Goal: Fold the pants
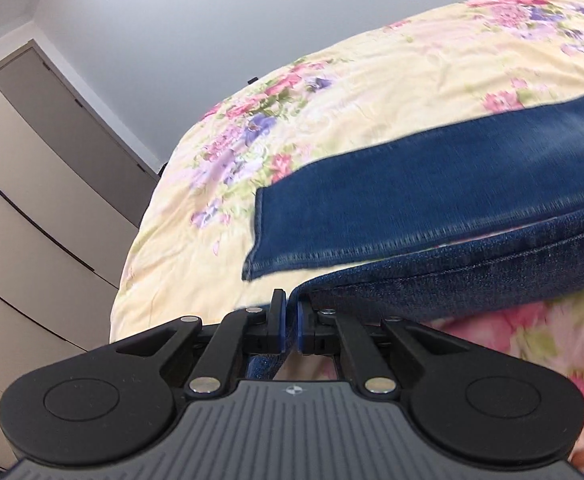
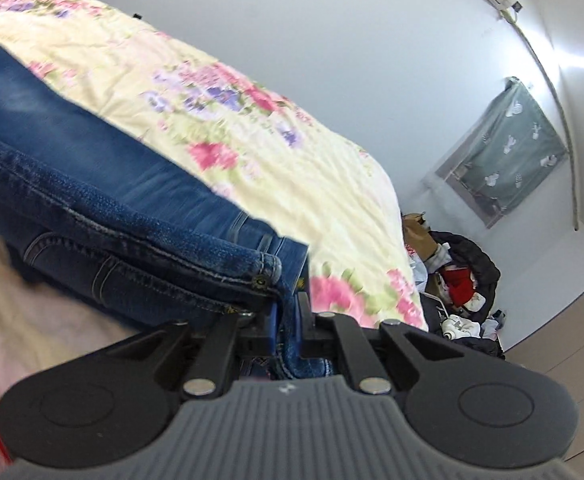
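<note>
Denim is pinched in both grippers, and the jeans (image 1: 432, 200) are held stretched between them above a floral bedspread (image 1: 372, 80). In the left wrist view the left gripper (image 1: 290, 320) is closed to a narrow slit on the hem end of the nearer leg, while the other leg lies flat on the bedspread just beyond. In the right wrist view the right gripper (image 2: 285, 320) is clamped on thick layers at the waistband corner (image 2: 267, 268), beside a metal rivet.

The step in hand is judged to be laying one leg over the other lengthwise. It is done well if both ends are carried across together at equal height, so that the held edge stays taut and no sag is dragged over the bedspread. The hem and the waistband are best aligned with their counterparts before the cloth is lowered. Both grips should be kept firm until the fabric is resting flat, since the waistband end looks heavier and could slip.
</note>
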